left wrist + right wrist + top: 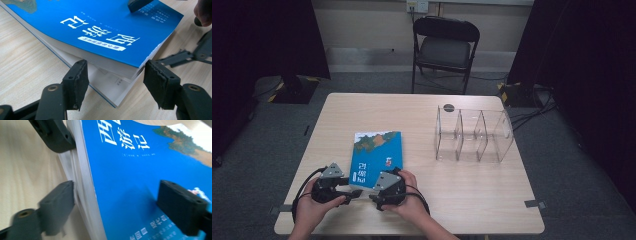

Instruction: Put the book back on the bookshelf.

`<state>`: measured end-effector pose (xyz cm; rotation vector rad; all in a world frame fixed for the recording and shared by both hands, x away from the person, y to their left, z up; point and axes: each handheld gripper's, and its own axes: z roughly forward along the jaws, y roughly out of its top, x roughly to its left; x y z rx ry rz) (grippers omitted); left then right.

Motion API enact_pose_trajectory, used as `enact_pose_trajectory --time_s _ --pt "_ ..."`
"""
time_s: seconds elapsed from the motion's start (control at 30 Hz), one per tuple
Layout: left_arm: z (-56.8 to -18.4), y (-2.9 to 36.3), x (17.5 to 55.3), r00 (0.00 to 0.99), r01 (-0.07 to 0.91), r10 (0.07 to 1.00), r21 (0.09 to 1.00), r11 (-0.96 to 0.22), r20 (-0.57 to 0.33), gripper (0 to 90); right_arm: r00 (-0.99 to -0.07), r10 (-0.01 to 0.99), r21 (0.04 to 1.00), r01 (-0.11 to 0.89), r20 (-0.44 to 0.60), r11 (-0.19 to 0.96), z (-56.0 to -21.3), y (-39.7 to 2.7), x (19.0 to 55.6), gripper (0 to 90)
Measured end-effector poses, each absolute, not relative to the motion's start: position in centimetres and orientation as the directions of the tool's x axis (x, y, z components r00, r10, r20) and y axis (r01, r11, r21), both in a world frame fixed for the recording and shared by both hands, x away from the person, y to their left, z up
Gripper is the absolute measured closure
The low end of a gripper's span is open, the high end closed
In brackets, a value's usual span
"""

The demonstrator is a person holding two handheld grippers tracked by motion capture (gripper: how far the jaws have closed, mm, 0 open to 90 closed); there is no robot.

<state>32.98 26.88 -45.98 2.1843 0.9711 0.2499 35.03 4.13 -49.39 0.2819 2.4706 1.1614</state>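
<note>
**A:** Where is everything sitting on the table (427, 107)?

**B:** The clear divided organizer (472, 135) is standing toward the far right, well apart from the work. The blue book (377, 150) is lying flat at the near left, cover up, and both of the person's hands are working at its near edge.

**A:** So which step is this?

**B:** It looks like they are getting the book open. The cover and top pages are arching up off the lower pages at the near corner.

**A:** What is the left gripper (115, 66) doing?

**B:** It is bracketing that near corner, with a pad touching the page edges on each side. The jaws are standing narrow, so I judge it is pinching the book and steadying it.

**A:** And the right gripper (118, 188)?

**B:** Its jaws are standing wide and straddling the raised part. One pad is nudging the page edges and the other is hovering over the blue cover, apparently just off it. It isn't gripping anything yet.

**A:** What is the next move calling for?

**B:** Probably the right jaws closing on the cover and top pages alone, then lifting and swinging them over. The left gripper would be pinning the lower pages meanwhile, so the book isn't sliding.
</note>
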Motion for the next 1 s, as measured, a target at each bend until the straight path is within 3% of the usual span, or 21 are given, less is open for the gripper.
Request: enact_pose_trajectory --time_s 0.07,0.17,0.4,0.53,0.57,0.83,0.97,1.0 --pt "-46.0 26.9 33.0 0.696 0.573 0.710 0.681 -0.456 -0.111 36.5 -0.905 0.337 0.773 0.014 -0.261 0.635 -49.3 4.1 35.1 19.6" --pt "-46.2 26.9 33.0 0.697 0.572 0.708 0.682 -0.456 -0.111 36.3 -0.923 0.317 0.781 0.029 -0.218 0.623 -48.8 3.8 35.3 32.0" --pt "-46.2 27.1 33.1 0.698 0.571 0.706 0.688 -0.448 -0.120 36.0 -0.929 0.318 0.797 0.044 -0.189 0.602 -48.4 3.5 35.1 44.2" --pt "-46.2 27.0 33.1 0.701 0.571 0.704 0.681 -0.458 -0.114 35.9 -0.931 0.320 0.811 0.049 -0.174 0.583 -48.5 3.6 34.9 41.8" --pt "-46.1 27.0 33.1 0.694 0.577 0.709 0.686 -0.443 -0.127 35.9 -0.935 0.326 0.831 0.070 -0.138 0.551 -48.8 3.7 35.1 36.7" --pt "-46.0 26.9 33.2 0.693 0.577 0.709 0.690 -0.437 -0.132 36.2 -0.924 0.309 0.812 -0.004 -0.226 0.584 -49.1 4.6 34.8 32.9" --pt "-45.8 26.8 33.2 0.693 0.572 0.710 0.692 -0.440 -0.121 36.2 -0.919 0.314 0.811 -0.009 -0.237 0.585 -49.2 4.7 34.8 36.1" --pt "-45.9 26.8 33.2 0.694 0.573 0.710 0.692 -0.440 -0.123 36.1 -0.918 0.323 0.809 0.005 -0.229 0.588 -49.0 4.6 34.9 42.4"
